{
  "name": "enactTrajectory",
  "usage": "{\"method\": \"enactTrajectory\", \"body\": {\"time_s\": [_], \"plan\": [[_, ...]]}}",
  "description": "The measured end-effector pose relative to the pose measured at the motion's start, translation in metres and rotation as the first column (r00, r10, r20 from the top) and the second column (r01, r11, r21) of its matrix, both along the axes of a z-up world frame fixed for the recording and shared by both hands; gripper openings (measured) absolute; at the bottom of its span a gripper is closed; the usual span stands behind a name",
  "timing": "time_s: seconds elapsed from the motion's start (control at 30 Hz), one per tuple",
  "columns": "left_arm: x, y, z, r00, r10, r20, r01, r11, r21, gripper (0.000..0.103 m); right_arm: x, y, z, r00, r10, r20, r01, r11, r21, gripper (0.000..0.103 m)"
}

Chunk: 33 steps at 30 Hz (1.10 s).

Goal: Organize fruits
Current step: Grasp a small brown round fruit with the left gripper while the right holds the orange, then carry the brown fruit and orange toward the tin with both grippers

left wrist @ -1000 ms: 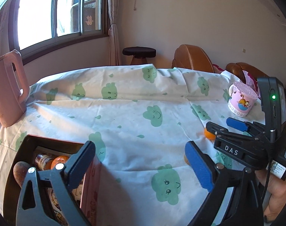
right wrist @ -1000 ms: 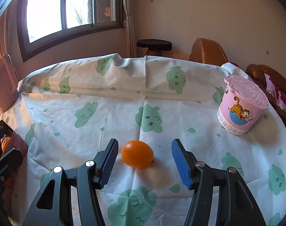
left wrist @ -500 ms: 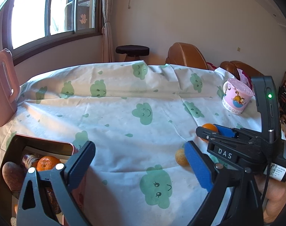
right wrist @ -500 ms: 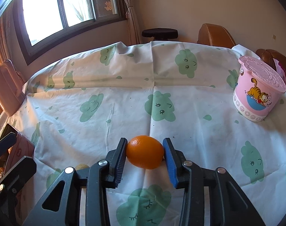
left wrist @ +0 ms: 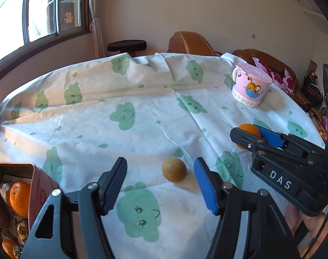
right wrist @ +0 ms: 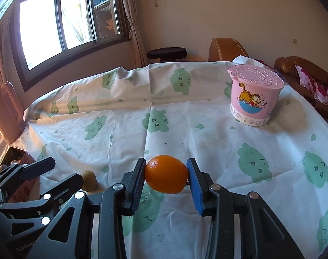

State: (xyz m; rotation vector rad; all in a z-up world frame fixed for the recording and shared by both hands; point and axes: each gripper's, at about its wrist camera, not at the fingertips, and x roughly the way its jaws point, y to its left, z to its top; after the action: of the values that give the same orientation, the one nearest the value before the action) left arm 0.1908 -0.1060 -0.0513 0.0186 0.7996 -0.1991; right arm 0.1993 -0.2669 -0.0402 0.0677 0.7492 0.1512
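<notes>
My right gripper (right wrist: 166, 182) is shut on an orange (right wrist: 166, 174) and holds it just above the tablecloth; the orange also shows in the left wrist view (left wrist: 248, 130), between the right gripper's fingers. My left gripper (left wrist: 160, 186) is open, with a small yellowish round fruit (left wrist: 174, 169) lying on the cloth between its fingertips, nearer the right one. That fruit shows at the left of the right wrist view (right wrist: 88, 180). A red box (left wrist: 37, 191) at the lower left holds an orange (left wrist: 19, 197) and other fruit.
A pink lidded cartoon cup (right wrist: 253, 98) stands at the far right of the table (right wrist: 185, 118), which has a white cloud-print cloth. A pink chair back (right wrist: 7, 110) is at the left edge. Brown chairs and a dark stool (right wrist: 167, 54) stand behind the table.
My right gripper closed on the orange and lifted it slightly. My left gripper swung right, away from the box, so the yellowish fruit now lies between its open fingers.
</notes>
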Motion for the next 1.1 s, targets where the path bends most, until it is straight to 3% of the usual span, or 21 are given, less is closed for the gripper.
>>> {"method": "enactTrajectory", "body": {"time_s": [0.13, 0.3, 0.37, 0.73, 1.1], "plan": [[0.011, -0.004, -0.012, 0.999, -0.012, -0.052, 0.012, 1.0, 0.0, 0.051, 0.001, -0.001, 0.0, 1.0, 0.005, -0.001, -0.005, 1.0, 0.011, 0.041], [0.018, -0.002, -0.018, 0.995, -0.023, -0.096, 0.02, 0.999, -0.037, 0.043, 0.001, 0.001, -0.001, 1.0, 0.02, -0.007, -0.02, 1.0, 0.01, 0.041], [0.017, -0.004, -0.018, 0.994, -0.051, -0.096, 0.046, 0.998, -0.05, 0.03, 0.001, 0.001, -0.002, 0.999, 0.03, -0.011, -0.03, 0.999, 0.019, 0.041], [0.007, 0.001, -0.007, 1.0, -0.012, -0.015, 0.012, 0.999, -0.039, 0.029, -0.006, 0.002, 0.003, 0.997, 0.075, 0.035, -0.076, 0.996, 0.049, 0.041], [0.002, 0.012, -0.001, 0.999, 0.029, 0.029, -0.027, 0.997, -0.077, 0.03, -0.015, 0.003, 0.011, 0.992, 0.084, 0.099, -0.089, 0.995, 0.046, 0.041]]}}
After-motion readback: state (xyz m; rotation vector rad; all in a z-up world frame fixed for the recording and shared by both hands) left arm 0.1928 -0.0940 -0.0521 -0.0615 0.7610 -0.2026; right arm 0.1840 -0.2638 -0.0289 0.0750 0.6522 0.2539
